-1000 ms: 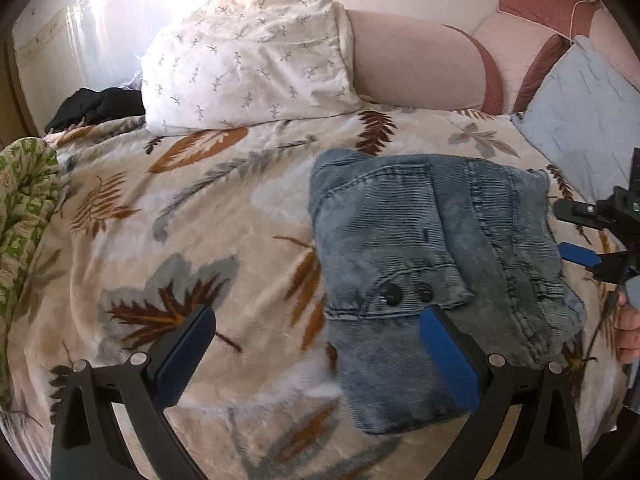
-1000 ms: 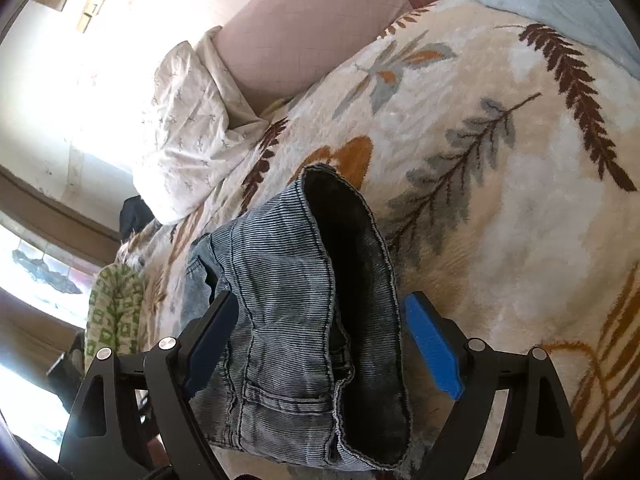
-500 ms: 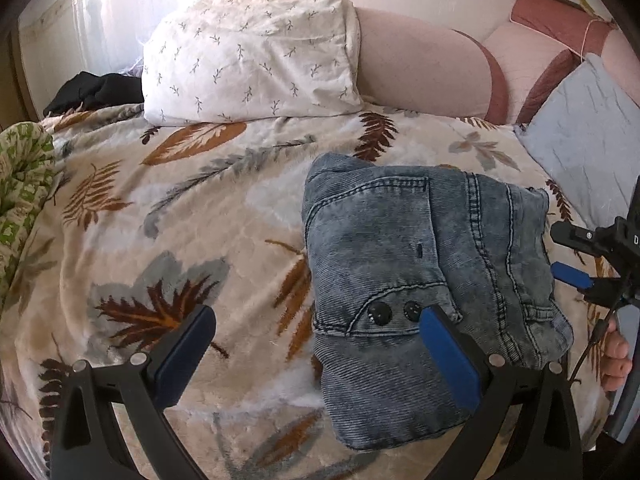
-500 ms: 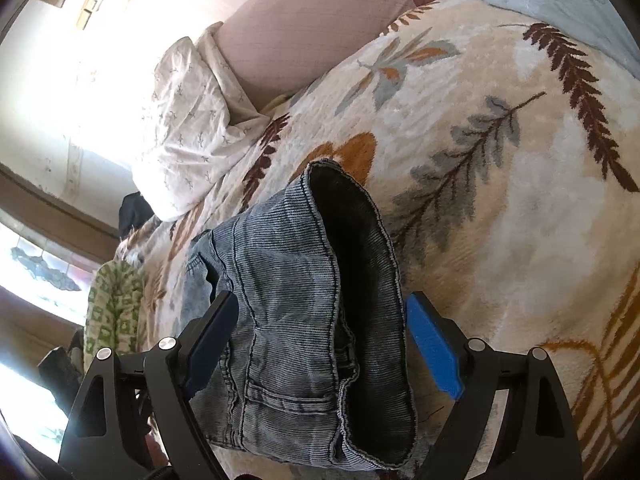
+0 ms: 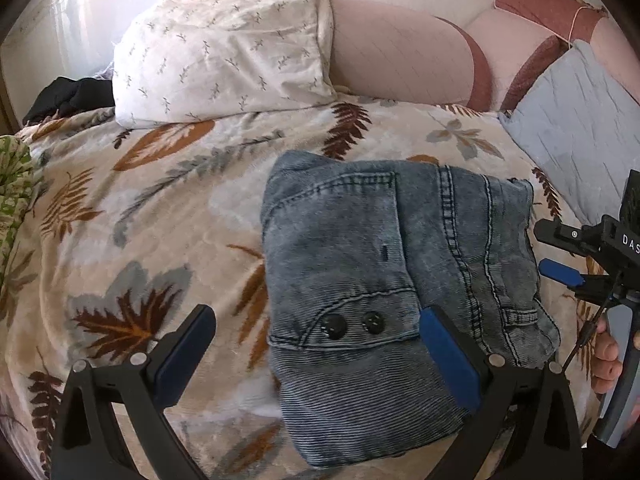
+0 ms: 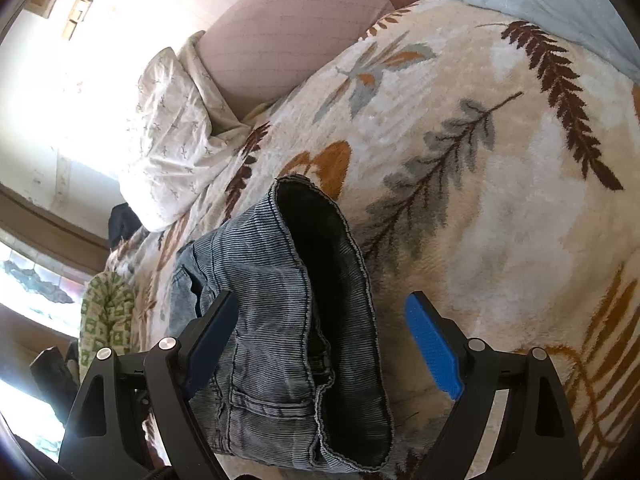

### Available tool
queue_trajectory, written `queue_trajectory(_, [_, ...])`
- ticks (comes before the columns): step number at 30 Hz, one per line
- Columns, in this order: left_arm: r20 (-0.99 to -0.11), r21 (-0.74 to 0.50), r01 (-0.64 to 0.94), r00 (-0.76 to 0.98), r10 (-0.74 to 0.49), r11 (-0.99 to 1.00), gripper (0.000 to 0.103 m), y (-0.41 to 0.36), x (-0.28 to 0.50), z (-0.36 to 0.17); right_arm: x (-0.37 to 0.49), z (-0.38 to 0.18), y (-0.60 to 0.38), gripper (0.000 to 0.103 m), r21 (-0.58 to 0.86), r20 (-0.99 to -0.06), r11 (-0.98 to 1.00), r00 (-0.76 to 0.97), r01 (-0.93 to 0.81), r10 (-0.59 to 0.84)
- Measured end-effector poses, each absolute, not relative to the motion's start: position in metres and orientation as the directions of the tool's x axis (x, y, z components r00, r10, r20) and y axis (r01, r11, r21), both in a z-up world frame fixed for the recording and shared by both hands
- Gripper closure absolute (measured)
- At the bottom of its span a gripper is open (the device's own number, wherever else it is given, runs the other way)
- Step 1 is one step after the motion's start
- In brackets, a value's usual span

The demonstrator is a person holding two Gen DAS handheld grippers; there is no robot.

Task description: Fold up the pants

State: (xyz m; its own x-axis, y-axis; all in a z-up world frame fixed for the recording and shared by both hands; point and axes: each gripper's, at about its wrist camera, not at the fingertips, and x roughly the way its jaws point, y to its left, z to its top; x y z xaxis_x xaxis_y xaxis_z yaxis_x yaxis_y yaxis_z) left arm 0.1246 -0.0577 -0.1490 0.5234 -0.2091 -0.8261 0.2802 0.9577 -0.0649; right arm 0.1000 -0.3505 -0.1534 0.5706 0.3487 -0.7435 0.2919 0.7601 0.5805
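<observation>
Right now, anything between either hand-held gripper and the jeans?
Nothing visible. The folded jeans lie bare on the leaf-print blanket. The left hand-held gripper hangs open over their near left part, and the right hand-held gripper stands open astride their edge. The pillow lies well behind.

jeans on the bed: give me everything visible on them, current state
The jeans are faded blue-grey denim with a fine ribbed texture, folded into a compact, roughly rectangular bundle lying flat on the leaf-print blanket. On top: a flap with two dark buttons, stitched seams and a belt loop. From the right wrist view, one edge gapes, showing a dark inner lining. The left gripper and right gripper both stand open around parts of the bundle; no pad visibly presses it.
</observation>
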Motion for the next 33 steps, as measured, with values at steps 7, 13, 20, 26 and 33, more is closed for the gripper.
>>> queue_trajectory(7, [-0.833, -0.077, 0.286, 0.508, -0.219, 0.955, 0.000, -0.061, 0.125, -0.153, 0.101, -0.154, -0.347, 0.017, 0.580, -0.747, 0.762, 0.562, 0.288, 0.355])
queue_trajectory(13, [-0.839, -0.097, 0.281, 0.493, -0.230, 0.955, 0.000, -0.062, 0.130, -0.157, 0.101, -0.155, -0.345, 0.017, 0.578, -0.750, 0.765, 0.555, 0.286, 0.359])
queue_trajectory(20, [-0.837, -0.134, 0.277, 0.482, -0.258, 0.952, 0.000, -0.063, 0.133, -0.160, 0.103, -0.157, -0.340, 0.017, 0.571, -0.757, 0.773, 0.543, 0.276, 0.365])
queue_trajectory(26, [-0.845, -0.145, 0.275, 0.466, -0.263, 0.951, 0.000, -0.067, 0.137, -0.165, 0.105, -0.159, -0.336, 0.017, 0.571, -0.758, 0.777, 0.534, 0.266, 0.375])
queue_trajectory(33, [-0.855, -0.166, 0.267, 0.441, -0.274, 0.949, 0.000, -0.070, 0.141, -0.173, 0.107, -0.161, -0.329, 0.017, 0.567, -0.764, 0.784, 0.517, 0.254, 0.385])
